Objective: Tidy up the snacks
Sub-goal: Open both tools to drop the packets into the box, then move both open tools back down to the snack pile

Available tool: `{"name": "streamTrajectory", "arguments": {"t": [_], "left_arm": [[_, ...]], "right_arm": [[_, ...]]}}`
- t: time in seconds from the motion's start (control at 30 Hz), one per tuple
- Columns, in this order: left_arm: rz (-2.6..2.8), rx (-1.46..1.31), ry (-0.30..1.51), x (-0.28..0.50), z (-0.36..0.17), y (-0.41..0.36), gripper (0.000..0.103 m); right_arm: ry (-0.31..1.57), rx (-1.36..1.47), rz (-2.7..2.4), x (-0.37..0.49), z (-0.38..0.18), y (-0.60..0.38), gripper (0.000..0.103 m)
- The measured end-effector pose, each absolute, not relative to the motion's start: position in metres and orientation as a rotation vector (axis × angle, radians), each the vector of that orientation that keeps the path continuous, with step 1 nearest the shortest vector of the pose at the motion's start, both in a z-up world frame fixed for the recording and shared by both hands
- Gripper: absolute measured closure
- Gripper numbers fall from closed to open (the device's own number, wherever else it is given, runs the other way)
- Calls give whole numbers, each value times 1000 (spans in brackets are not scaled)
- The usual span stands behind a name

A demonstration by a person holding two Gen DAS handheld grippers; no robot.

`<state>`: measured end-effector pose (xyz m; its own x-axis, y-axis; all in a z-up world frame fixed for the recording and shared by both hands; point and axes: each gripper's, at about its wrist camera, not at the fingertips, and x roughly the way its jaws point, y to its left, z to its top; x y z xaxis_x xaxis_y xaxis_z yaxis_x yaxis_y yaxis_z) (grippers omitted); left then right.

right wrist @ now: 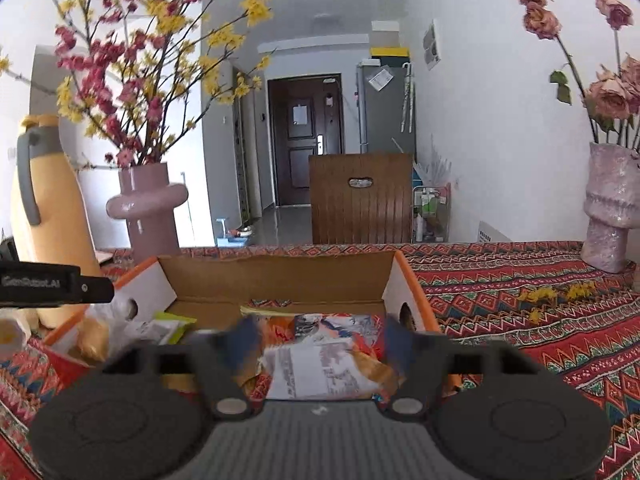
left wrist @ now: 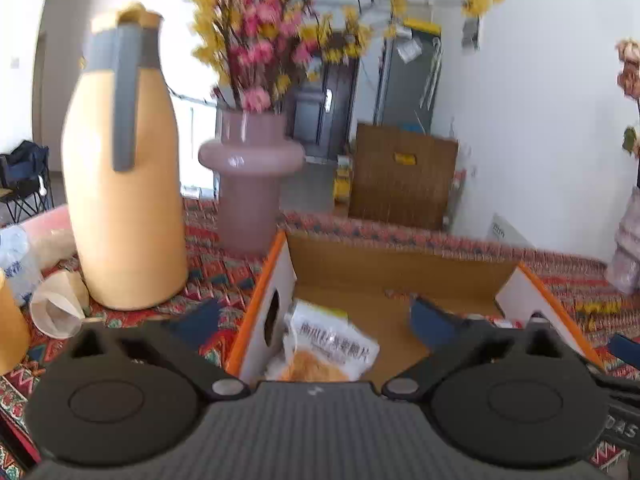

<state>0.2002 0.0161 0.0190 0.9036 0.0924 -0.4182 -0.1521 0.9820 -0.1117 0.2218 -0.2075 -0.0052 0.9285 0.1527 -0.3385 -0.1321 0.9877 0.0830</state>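
Observation:
An open cardboard box (left wrist: 400,264) with orange-edged white flaps sits on the patterned tablecloth. In the left wrist view a white snack bag with yellow chips (left wrist: 328,344) lies in its left part. My left gripper (left wrist: 316,320) is open above the box, holding nothing. In the right wrist view the box (right wrist: 276,276) holds a colourful snack bag (right wrist: 320,356) between the fingers of my right gripper (right wrist: 320,340); the jaws are wide and I cannot tell if they touch it. A green packet (right wrist: 172,326) and a clear bag (right wrist: 96,336) lie at the box's left.
A yellow thermos jug (left wrist: 120,184) and a pink vase of flowers (left wrist: 250,184) stand left of the box. A paper cup (left wrist: 56,308) lies on its side by the jug. Another vase with dried roses (right wrist: 608,216) stands at the far right. The left gripper's body (right wrist: 52,284) reaches in from the left.

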Motion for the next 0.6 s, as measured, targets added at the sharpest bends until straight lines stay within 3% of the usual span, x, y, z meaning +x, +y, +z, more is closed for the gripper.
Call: {"name": "streamTrajectory", "arguments": {"t": [0.03,0.07,0.6], "left_arm": [[120,-147,419,198,20,16,0],[119,-149,417,198,21,16,0],[145,-161,367,178,47,16,0]], "right_arm": [[340,67,138,220,-4,-210,1],[325,74,130,217,-3,-212,0],[295,81,126,205,10,-214,0]]}}
